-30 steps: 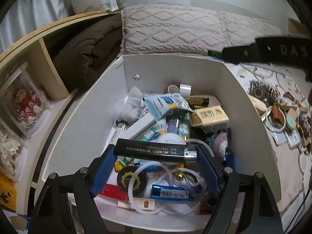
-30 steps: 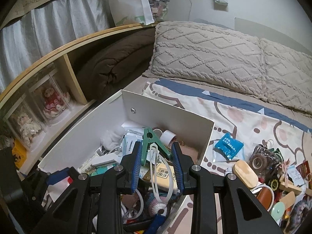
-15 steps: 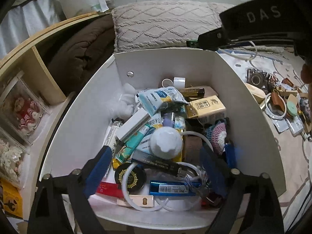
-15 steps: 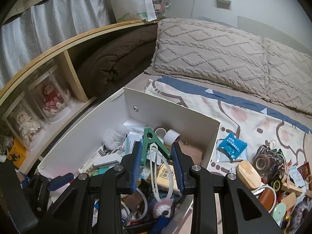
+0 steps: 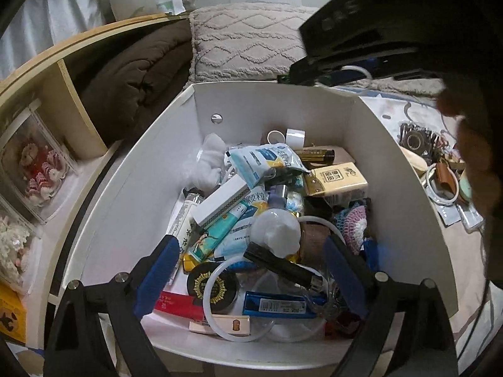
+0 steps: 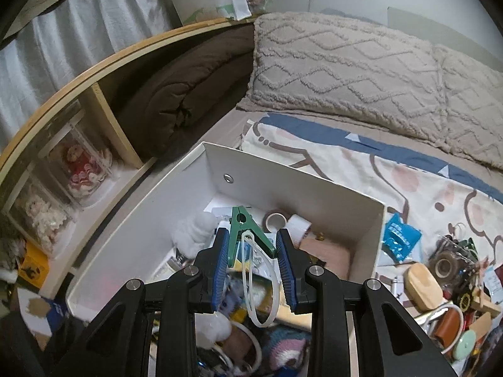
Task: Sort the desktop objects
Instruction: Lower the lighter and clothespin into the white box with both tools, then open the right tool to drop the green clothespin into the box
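- Left tongs (image 5: 251, 270): jaws just opened wide, empty, above the black lighter (image 5: 283, 267) lying in the white box (image 5: 125, 220)
- Right tongs (image 6: 253, 270): narrow, gripping a green clip (image 6: 243, 232) over the box

You see white box (image 6: 292, 188) | green clip (image 6: 243, 235) | blue gripper pads (image 6: 220, 267) | beige diamond-textured pillow (image 6: 345, 69) | brown blanket (image 6: 188, 84)

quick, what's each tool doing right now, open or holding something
left tool: open, nothing held, over the white box.
right tool: shut on the green clip.
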Demonstrator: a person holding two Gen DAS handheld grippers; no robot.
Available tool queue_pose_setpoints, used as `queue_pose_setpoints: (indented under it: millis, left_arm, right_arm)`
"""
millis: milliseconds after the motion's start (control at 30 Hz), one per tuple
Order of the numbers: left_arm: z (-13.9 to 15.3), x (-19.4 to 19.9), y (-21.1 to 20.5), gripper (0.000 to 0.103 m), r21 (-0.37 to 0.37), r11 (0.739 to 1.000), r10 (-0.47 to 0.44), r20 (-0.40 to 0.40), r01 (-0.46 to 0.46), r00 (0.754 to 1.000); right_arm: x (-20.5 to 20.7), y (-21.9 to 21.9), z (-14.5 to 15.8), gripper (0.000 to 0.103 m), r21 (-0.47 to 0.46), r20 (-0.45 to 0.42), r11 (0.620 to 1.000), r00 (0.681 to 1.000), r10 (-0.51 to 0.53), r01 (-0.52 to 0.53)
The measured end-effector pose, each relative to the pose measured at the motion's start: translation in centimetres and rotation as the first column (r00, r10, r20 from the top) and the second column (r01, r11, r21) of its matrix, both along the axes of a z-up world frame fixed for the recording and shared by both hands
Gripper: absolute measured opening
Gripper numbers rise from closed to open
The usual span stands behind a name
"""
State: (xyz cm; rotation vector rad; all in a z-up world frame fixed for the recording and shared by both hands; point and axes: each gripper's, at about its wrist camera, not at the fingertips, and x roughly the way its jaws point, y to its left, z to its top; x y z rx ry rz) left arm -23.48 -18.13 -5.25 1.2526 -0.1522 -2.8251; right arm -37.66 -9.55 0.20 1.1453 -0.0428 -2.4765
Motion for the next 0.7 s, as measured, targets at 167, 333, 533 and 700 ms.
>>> queue_pose_setpoints:
  millis: [167,333,533,700]
  left_arm:
    - [0.3,0.2,-1.4,0.093,0.038,0.999,0.027,-0.017,-0.026,1.000]
    - [1.2,1.2,-2.6,0.093,0.061,0.998,0.036,-0.051,-0.033,0.998]
    - [2.5,2.4,-3.8,0.093,0.093,0.995,0.055,-0.111,-0.045,0.992]
    - [3.1,2.8,-4.4,0.093,0.098,0.993,0.080,-0.131,-0.068,0.988]
  right_arm:
    - [-1.8,-1.7,-0.1,0.031,0.030,0.013,1.000,1.000,0.004,-0.004]
    - [-4.0,-3.2,-1.4,0.031,0.073,0.076,0.997,0.997,-0.006,0.000]
    - [-6.1,-4.7,-2.9,0.031,0.103,0.125,0.995,0.992,-0.006,-0.007]
    - [-7.5,-6.1,-4.0,0.031,0.113,0.153,0.994,0.988,-0.013,-0.004]
